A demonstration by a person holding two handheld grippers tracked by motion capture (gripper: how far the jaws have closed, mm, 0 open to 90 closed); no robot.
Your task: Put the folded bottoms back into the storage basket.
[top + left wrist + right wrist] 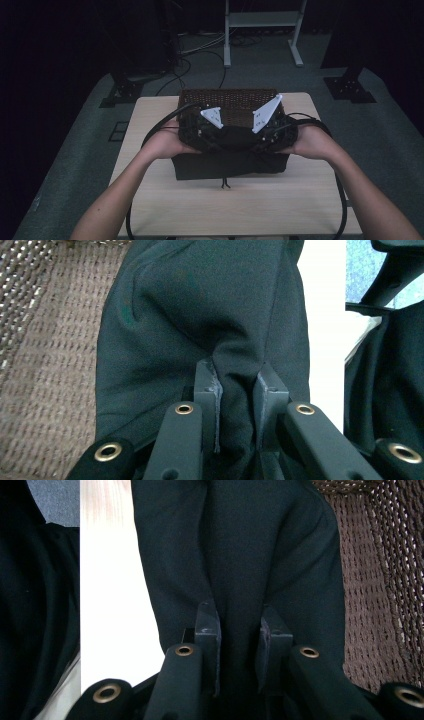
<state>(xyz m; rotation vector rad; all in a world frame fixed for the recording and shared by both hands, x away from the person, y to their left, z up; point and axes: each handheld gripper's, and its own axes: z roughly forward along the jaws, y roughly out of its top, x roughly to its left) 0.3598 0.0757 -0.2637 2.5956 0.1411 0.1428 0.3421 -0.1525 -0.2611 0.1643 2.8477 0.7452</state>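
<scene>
With both our left gripper (237,390) and right gripper (240,630) pinching the black cloth (230,150) just near the basket (227,97), we should lift evenly, keeping it taut.

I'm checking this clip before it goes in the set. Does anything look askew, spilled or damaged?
Nothing stands out. Both grippers, left and right, pinch folds of the black cloth, which lies on the table in front of the brown woven basket. The basket stands upright; nothing looks spilled or torn.
</scene>
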